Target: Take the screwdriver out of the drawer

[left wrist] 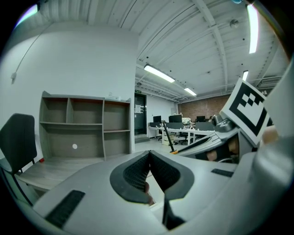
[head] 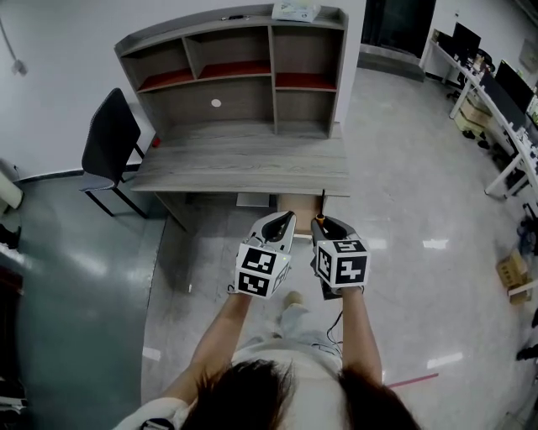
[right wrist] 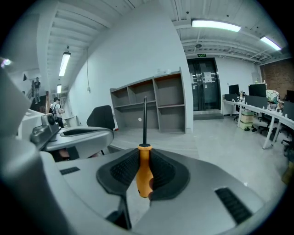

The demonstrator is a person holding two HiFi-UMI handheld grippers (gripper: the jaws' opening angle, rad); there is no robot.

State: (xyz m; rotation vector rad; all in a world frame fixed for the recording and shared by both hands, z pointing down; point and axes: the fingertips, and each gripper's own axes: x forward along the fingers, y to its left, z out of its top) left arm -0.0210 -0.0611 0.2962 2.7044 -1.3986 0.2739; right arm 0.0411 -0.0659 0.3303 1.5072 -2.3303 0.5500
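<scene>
Grey desk [head: 244, 164] — box [head: 296, 11] atop hutch [head: 235, 59]

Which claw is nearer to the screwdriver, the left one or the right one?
Right. The right claw is shut on the orange handle of the screwdriver; the left claw is beside it, shut and empty, not touching it.

Screwdriver [right wrist: 144, 176] held clear in the air.
Orange handle clamped in the right gripper's [right wrist: 144, 159] jaws, its slim dark shaft sticking out ahead past them.
</scene>
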